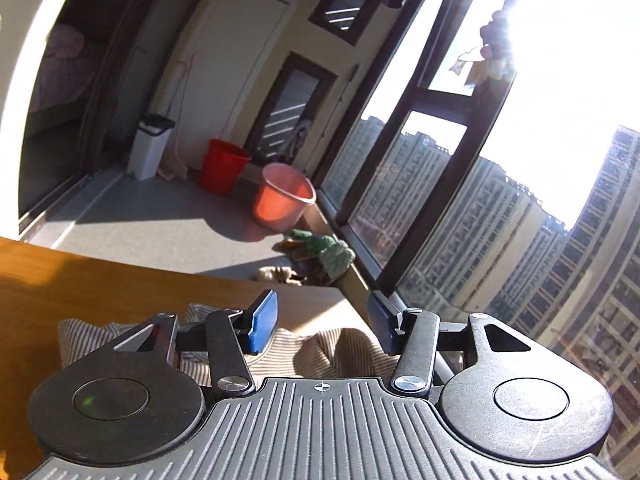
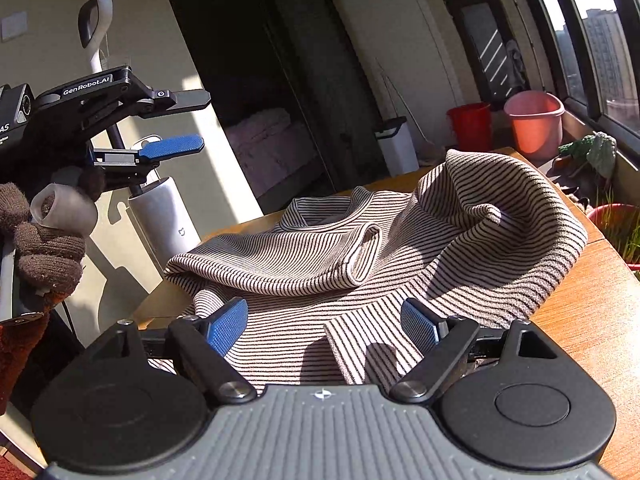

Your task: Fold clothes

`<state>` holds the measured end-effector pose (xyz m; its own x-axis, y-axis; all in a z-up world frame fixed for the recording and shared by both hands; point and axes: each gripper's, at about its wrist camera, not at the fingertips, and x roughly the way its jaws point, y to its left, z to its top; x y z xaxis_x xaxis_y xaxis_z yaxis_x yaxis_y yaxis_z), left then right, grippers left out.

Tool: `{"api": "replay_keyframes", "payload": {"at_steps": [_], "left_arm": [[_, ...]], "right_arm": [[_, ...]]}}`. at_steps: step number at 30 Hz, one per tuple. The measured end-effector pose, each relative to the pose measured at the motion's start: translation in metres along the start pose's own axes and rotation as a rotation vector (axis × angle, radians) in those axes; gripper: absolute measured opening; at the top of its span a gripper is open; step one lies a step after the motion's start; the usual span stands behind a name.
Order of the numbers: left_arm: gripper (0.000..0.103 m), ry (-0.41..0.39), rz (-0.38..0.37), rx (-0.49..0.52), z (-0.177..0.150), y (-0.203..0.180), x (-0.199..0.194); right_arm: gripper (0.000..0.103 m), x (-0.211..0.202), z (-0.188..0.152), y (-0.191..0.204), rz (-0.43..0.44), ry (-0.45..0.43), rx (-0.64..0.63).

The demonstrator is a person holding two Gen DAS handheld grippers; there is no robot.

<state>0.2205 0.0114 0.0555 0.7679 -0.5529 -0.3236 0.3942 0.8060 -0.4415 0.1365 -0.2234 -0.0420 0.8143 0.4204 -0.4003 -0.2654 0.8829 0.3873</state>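
Note:
A beige shirt (image 2: 320,264) with thin dark stripes lies crumpled on the wooden table (image 2: 580,320), its right side bunched up high and a sleeve folded across the front. My right gripper (image 2: 324,326) hovers open just over the shirt's near edge, with nothing between its blue pads (image 2: 228,326). In the same view my left gripper (image 2: 188,122) is raised off the table at the far left, open and empty, held by a hand in a brown glove (image 2: 48,248). In the left wrist view the left gripper (image 1: 322,322) points out over the table edge, with a corner of the shirt (image 1: 320,352) below it.
A white stick vacuum (image 2: 168,220) stands beside the table's left side. On the floor beyond are a white bin (image 2: 396,144), a red bucket (image 2: 470,126) and a pink bucket (image 2: 534,122). Large windows (image 1: 440,200) and potted plants (image 2: 592,152) line the right side.

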Motion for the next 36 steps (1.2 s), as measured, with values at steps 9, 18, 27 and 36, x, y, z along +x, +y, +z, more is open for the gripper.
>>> {"api": "replay_keyframes", "payload": {"at_steps": [9,18,27,36], "left_arm": [[0.082,0.05,0.147,0.048,-0.054,0.03,-0.042],[0.094,0.143,0.221,0.139,-0.111,0.037,-0.058],[0.099,0.209,0.291,0.06,-0.121,0.057,-0.057],[0.099,0.126,0.362,0.178,-0.093,0.058,-0.055]], "right_arm": [[0.033,0.019,0.033,0.012,-0.054,0.035,-0.041],[0.043,0.106,0.052,0.001,-0.14,0.192,0.068],[0.004,0.048,0.135,0.034,-0.092,-0.103,-0.147],[0.008,0.052,0.114,-0.015,-0.152,-0.016,-0.017]]}}
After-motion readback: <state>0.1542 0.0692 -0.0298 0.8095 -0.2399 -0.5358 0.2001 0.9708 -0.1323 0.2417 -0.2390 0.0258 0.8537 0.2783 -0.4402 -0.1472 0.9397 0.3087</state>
